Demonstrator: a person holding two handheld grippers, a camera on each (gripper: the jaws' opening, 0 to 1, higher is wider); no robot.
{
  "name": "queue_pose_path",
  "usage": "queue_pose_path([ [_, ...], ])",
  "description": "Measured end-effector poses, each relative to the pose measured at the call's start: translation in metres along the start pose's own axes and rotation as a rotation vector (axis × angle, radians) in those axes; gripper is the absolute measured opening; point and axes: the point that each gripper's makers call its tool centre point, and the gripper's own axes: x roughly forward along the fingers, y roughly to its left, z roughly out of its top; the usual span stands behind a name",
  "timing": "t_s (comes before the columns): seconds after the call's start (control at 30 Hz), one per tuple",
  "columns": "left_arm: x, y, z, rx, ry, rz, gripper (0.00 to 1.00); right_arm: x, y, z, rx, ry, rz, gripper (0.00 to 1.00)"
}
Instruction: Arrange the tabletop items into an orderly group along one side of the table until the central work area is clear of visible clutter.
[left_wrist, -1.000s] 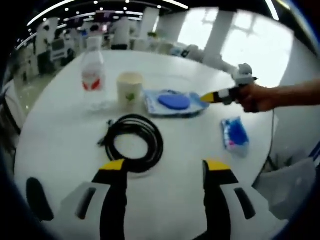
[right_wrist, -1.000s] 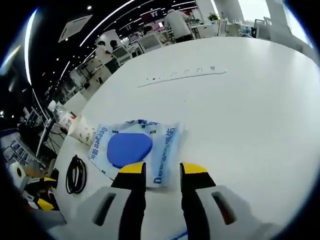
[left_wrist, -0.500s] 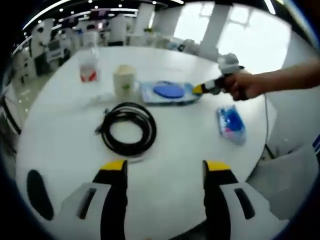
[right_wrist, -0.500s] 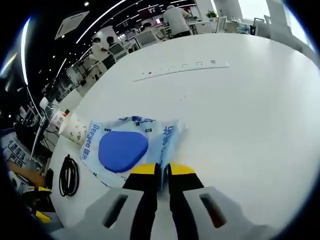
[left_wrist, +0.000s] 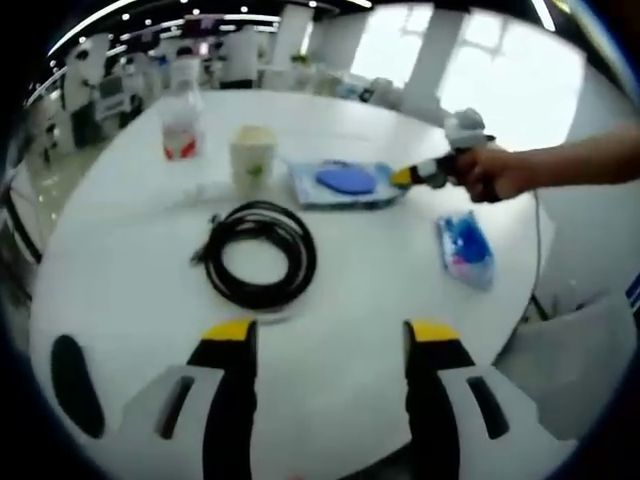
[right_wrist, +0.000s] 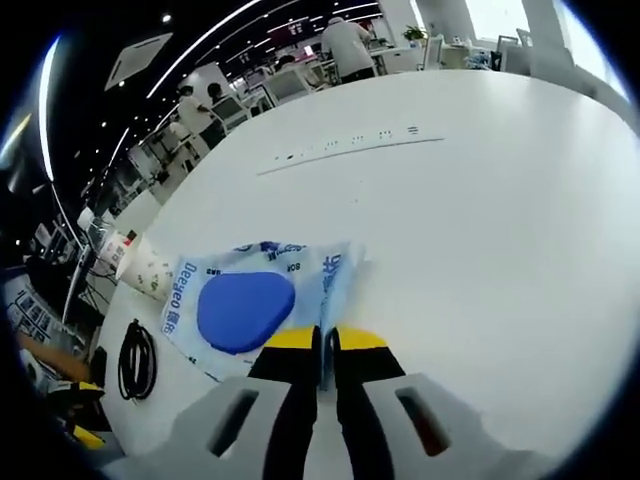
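The right gripper (right_wrist: 320, 340) pinches the near edge of the blue sponge packet (right_wrist: 250, 305), which lies flat on the worktop (right_wrist: 480, 200) beside the paper cup (left_wrist: 252, 155). The left gripper (left_wrist: 325, 335) hangs wide open, empty, farther off behind the cable coil (left_wrist: 258, 255).

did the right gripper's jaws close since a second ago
Yes. The right gripper had its jaws apart over the blue packet; now they are pinched together on the packet's edge.
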Motion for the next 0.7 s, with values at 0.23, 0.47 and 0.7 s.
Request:
queue_pose_path([
  [0.23,-0.0005,-0.0010,0.0010,0.008,-0.005,-0.004,0.56,-0.0002,-0.0051,0.0017,0.023,-0.010,-0.002,0.04],
  [0.47,0.0005,-0.0030,0.0005,0.012,-0.002,-0.011,0.56,-0.0001,-0.0059,0.0008,0.024,-0.008,-0.002,0.04],
  [0.7,0.0002,-0.0023,0.0010,0.006,-0.006,-0.007,0.56,-0.0025,-0.0044,-0.0006,0.040,-0.011,-0.006,0.04],
])
